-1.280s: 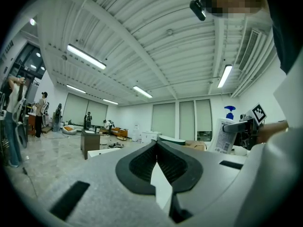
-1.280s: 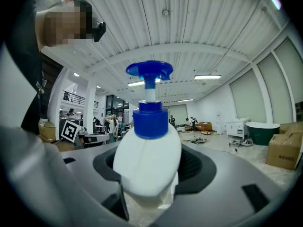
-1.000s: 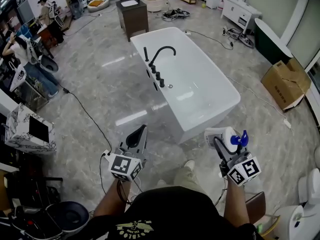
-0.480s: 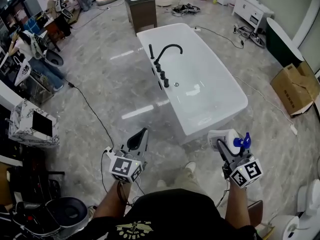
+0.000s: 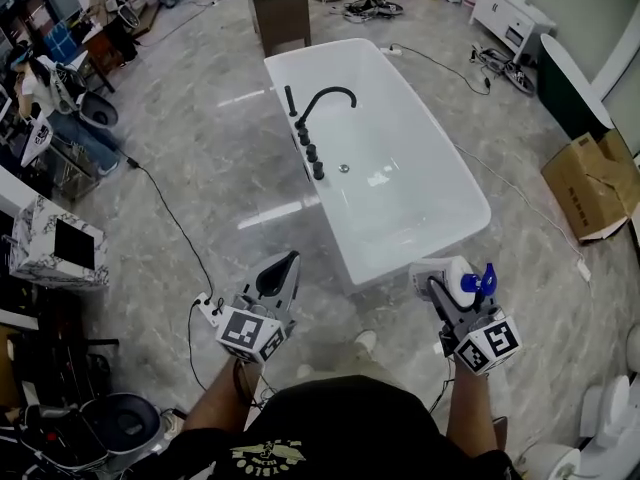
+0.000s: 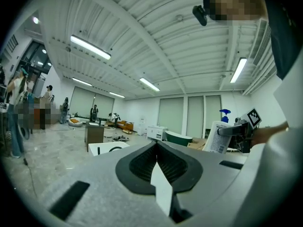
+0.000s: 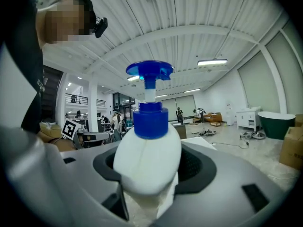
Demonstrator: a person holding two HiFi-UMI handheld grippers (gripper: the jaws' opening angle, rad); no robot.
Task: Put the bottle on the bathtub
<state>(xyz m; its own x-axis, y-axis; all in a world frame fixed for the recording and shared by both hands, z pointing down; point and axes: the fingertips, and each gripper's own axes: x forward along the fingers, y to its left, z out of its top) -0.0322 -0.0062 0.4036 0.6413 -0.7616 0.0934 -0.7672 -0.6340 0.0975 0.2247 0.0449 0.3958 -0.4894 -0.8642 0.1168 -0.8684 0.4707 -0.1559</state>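
A white pump bottle (image 5: 452, 276) with a blue pump head (image 7: 149, 96) is held in my right gripper (image 5: 441, 286), which is shut on its body; the bottle lies near the bathtub's near right corner, above the floor. The white freestanding bathtub (image 5: 440, 168) stretches away from me in the head view, with a black arched faucet (image 5: 322, 103) and black knobs on its left rim. My left gripper (image 5: 282, 270) is shut and holds nothing, low and left of the tub's near end. In the left gripper view the bottle (image 6: 218, 135) shows at the right.
A dark cabinet (image 5: 279, 10) stands beyond the tub. A cardboard box (image 5: 592, 186) lies at the right, a white cabinet (image 5: 510, 16) at the far right. A black cable (image 5: 170, 218) runs over the marble floor on the left. People (image 5: 50, 88) and clutter fill the far left.
The view has shifted and the bathtub's near end now lies closer to both grippers. The grippers keep their poses, the bottle still held in the right one.
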